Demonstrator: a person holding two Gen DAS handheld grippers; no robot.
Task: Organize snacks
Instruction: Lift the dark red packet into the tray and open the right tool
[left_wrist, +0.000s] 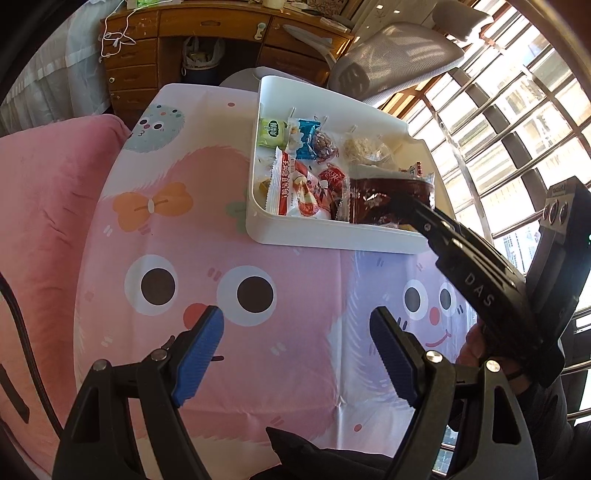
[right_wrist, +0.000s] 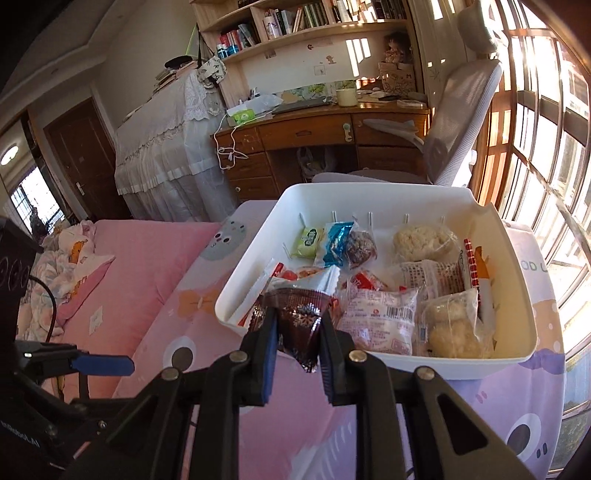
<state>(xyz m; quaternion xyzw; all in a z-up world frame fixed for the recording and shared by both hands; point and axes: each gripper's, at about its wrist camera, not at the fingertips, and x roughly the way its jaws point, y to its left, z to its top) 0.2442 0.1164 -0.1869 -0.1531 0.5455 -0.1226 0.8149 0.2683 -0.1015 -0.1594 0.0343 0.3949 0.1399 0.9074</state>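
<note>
A white bin (left_wrist: 332, 232) (right_wrist: 517, 295) stands on the cartoon tablecloth (left_wrist: 229, 258) and holds several wrapped snacks. My right gripper (right_wrist: 297, 325) is shut on a dark red snack packet (right_wrist: 299, 317) and holds it at the bin's near rim. In the left wrist view this packet (left_wrist: 384, 199) hangs over the bin's near right corner, held by the right gripper (left_wrist: 402, 205). My left gripper (left_wrist: 297, 332) is open and empty above the tablecloth, in front of the bin. One of its blue fingers (right_wrist: 103, 363) shows at the left of the right wrist view.
A pink bed (right_wrist: 140, 266) lies left of the table. A wooden desk (right_wrist: 314, 144) and a grey office chair (right_wrist: 461, 129) stand behind. Window bars (left_wrist: 517, 122) run along the right.
</note>
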